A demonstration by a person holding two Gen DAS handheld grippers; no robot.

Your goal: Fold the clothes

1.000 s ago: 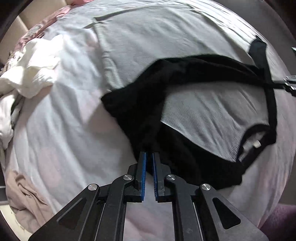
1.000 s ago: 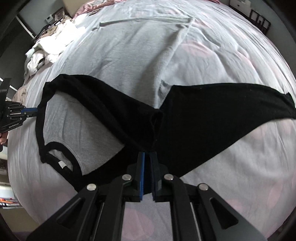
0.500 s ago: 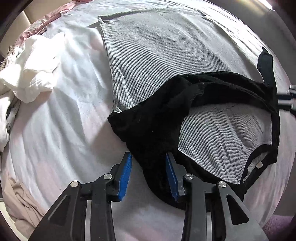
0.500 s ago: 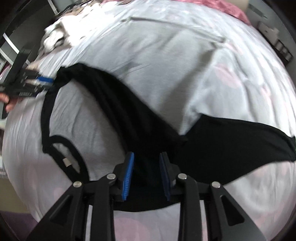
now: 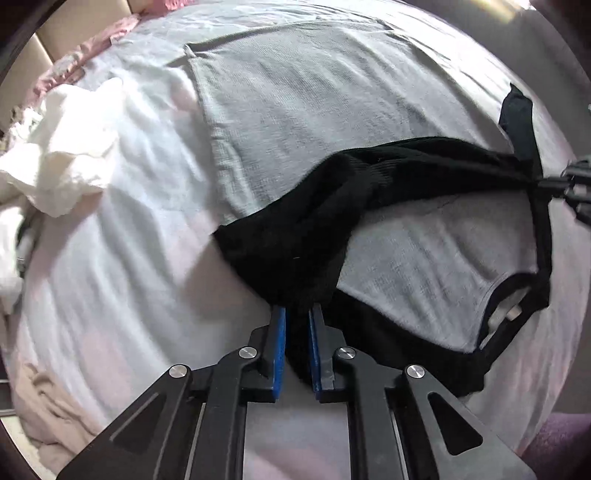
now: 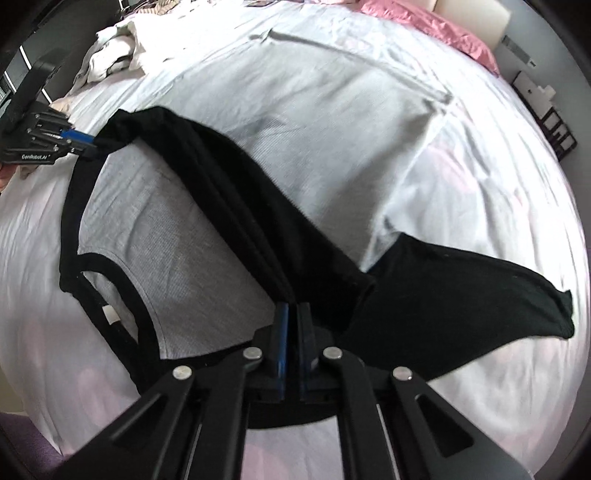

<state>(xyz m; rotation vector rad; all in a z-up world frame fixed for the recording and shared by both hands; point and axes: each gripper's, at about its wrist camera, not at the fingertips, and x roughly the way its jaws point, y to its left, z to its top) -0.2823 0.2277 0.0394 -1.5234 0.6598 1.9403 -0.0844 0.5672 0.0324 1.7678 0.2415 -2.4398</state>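
Observation:
A grey T-shirt (image 5: 295,110) with black sleeves and black neck trim (image 5: 509,306) lies spread on the white bed (image 5: 110,258). One black sleeve (image 5: 314,229) runs folded across the grey body, stretched between both grippers. My left gripper (image 5: 297,321) is closing, its blue pads pinching the sleeve's wide end. It shows in the right wrist view as the left gripper (image 6: 79,142), gripping that sleeve (image 6: 240,192). My right gripper (image 6: 291,314) is closing tight on black fabric. The right gripper (image 5: 569,184) shows small at the frame's edge. The other sleeve (image 6: 480,295) lies flat.
Crumpled white clothes (image 5: 66,147) are piled at the bed's far left, with a beige garment (image 5: 48,398) near the front edge. A pink pillow (image 6: 443,29) lies at the head of the bed. A dark rack (image 6: 557,129) stands beside it.
Both grippers stood open half a second ago and have shut again on the black fabric. The right wrist view has rolled, and the sleeve now runs tauter between them.

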